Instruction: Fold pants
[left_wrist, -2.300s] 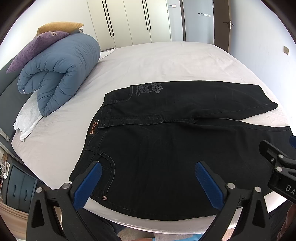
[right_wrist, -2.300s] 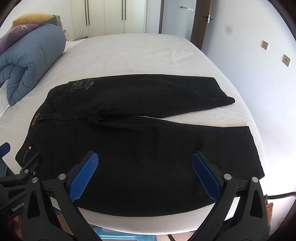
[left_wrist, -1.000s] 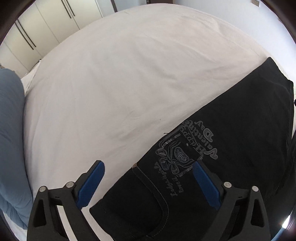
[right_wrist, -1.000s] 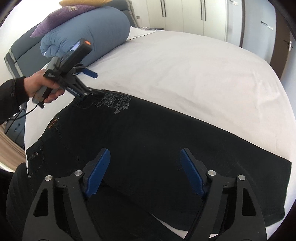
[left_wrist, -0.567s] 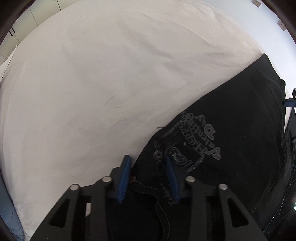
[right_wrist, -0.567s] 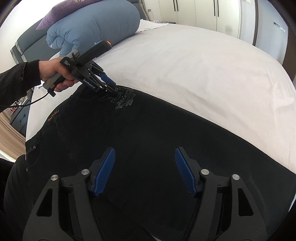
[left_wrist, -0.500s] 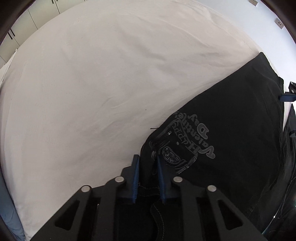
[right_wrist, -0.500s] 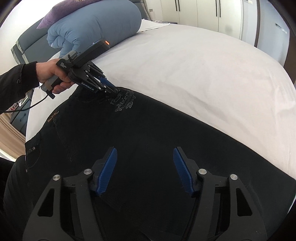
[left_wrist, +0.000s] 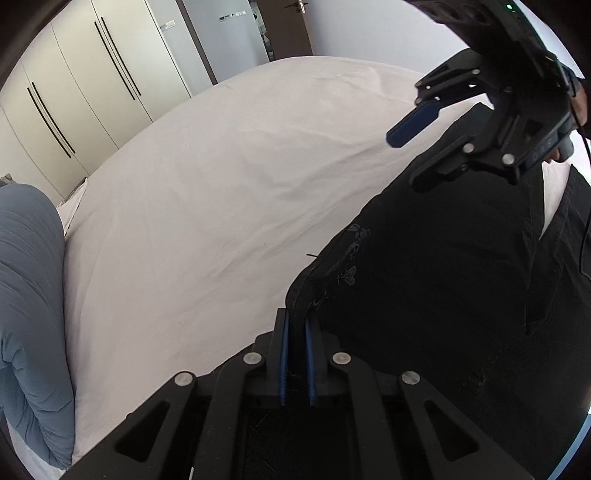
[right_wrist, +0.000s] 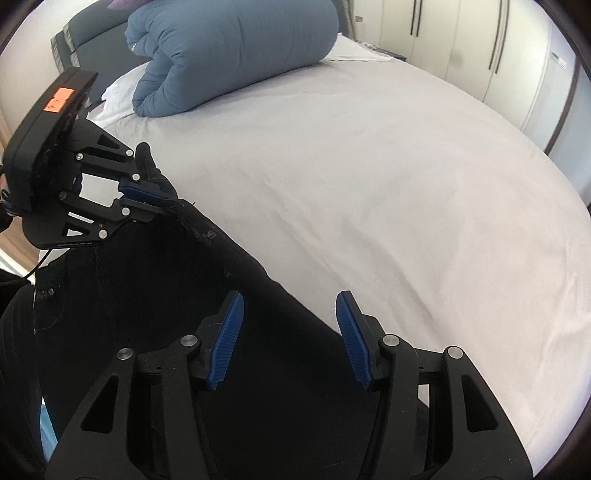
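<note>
Black pants (left_wrist: 424, 280) lie on a white bed (left_wrist: 221, 192). My left gripper (left_wrist: 295, 325) is shut on the far waist corner of the pants, beside the grey embroidered print, and holds it lifted; it also shows in the right wrist view (right_wrist: 162, 201). My right gripper (right_wrist: 290, 306) is open, its jaws straddling the far edge of the pants (right_wrist: 177, 295) along the leg. It also shows in the left wrist view (left_wrist: 406, 147), hovering above the cloth.
A rolled blue duvet (right_wrist: 229, 48) lies at the head of the bed, also seen at the left in the left wrist view (left_wrist: 29, 302). White wardrobes (left_wrist: 85, 88) and a door stand beyond the bed. White sheet (right_wrist: 388, 177) stretches past the pants.
My left gripper has stayed shut on the waist corner and raised it off the sheet. My right gripper has come closer to the left one and over the far pants edge.
</note>
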